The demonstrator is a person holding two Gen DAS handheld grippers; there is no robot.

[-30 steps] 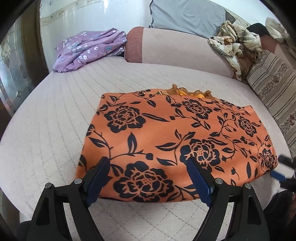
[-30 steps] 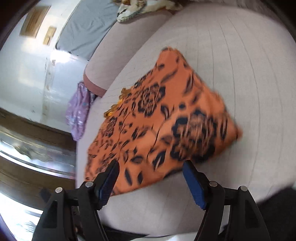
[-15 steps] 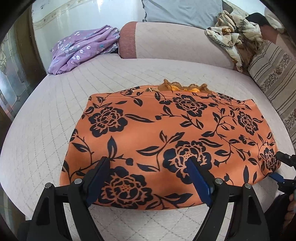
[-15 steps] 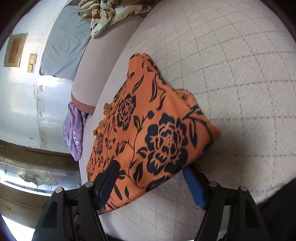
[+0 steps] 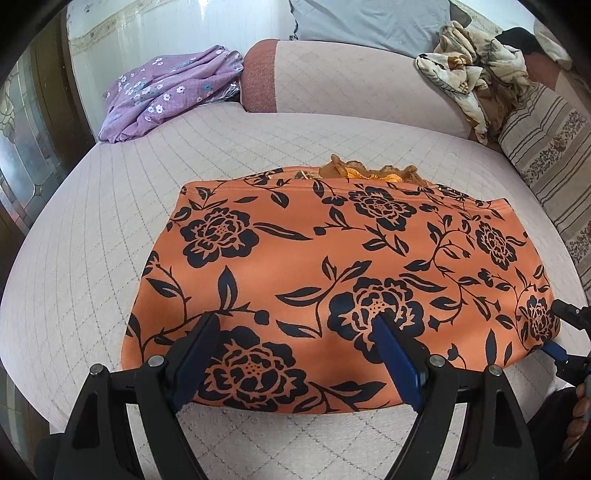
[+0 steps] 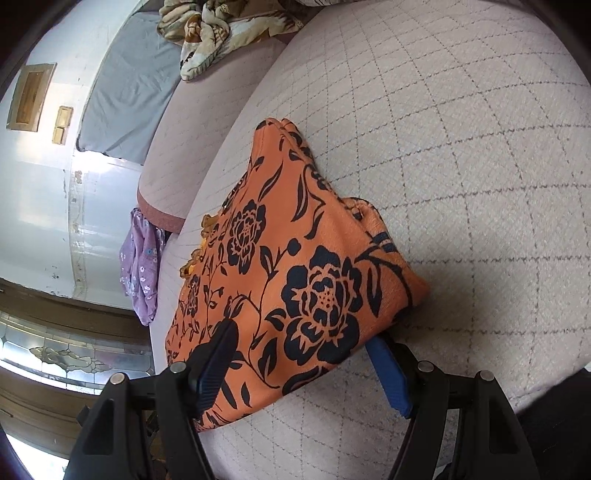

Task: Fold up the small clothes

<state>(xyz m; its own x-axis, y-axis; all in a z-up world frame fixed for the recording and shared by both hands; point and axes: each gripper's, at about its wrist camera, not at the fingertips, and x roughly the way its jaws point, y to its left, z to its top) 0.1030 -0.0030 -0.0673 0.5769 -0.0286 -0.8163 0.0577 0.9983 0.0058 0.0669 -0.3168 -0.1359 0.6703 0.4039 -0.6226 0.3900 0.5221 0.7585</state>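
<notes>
Here, garment (image 5: 332,273) edge between jaws.

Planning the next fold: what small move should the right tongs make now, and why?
Probably close the right tongs on the orange floral garment: they stand open, straddling its near right corner, one finger beneath the edge, nothing gripped yet.

Left wrist view: low, close above the bed's (image 5: 92,229) near edge, facing straight across the orange floral garment (image 5: 332,266) toward the bolster (image 5: 351,88) and wall.
Right wrist view: rolled sideways, close at the garment's (image 6: 295,280) right corner, facing along it leftward.
Shared: garment, purple cloth (image 5: 170,92) (image 6: 142,269), bolster (image 6: 199,122), patterned blanket (image 5: 472,77) (image 6: 221,22).
</notes>
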